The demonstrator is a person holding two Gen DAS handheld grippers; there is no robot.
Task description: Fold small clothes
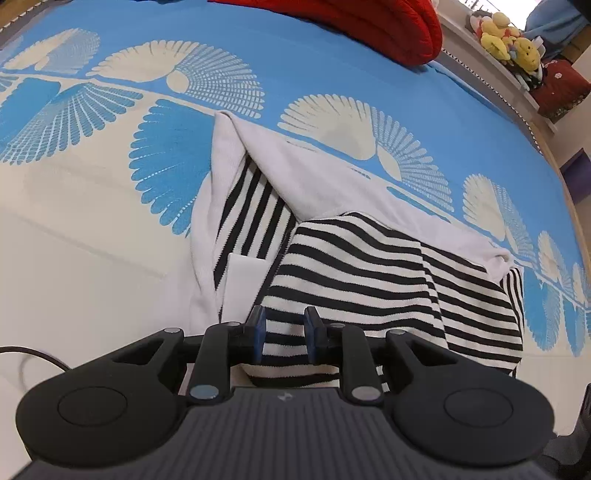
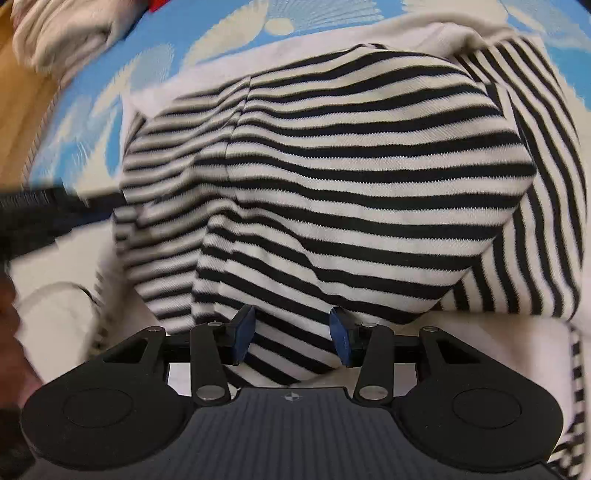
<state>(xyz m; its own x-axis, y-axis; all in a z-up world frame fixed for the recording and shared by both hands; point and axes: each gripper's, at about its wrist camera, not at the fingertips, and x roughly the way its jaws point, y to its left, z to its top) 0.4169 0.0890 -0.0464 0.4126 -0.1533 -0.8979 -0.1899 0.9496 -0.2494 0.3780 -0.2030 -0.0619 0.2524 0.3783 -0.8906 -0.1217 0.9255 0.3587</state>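
A small black-and-white striped garment [image 1: 354, 266] with white parts [image 1: 295, 173] lies partly folded on a blue and cream patterned bed cover [image 1: 332, 62]. My left gripper [image 1: 284, 325] hangs over its near edge. The blue pads [image 1: 258, 332] stand a little apart and striped cloth shows in the gap, but nothing is pinched. In the right wrist view the striped garment [image 2: 332, 166] bulges up and fills the picture. My right gripper [image 2: 291, 332] is open just above its near fold, and the pads [image 2: 341, 339] are clear of the cloth.
A flat white rectangle [image 1: 243, 288] pokes out from under the stripes. A red padded thing [image 1: 391, 26] lies at the bed's far side, with plush toys [image 1: 509, 40] on a ledge. A blurred dark object [image 2: 33, 214], a white cloth heap [image 2: 55, 33] and wooden floor [image 2: 22, 110] are at left.
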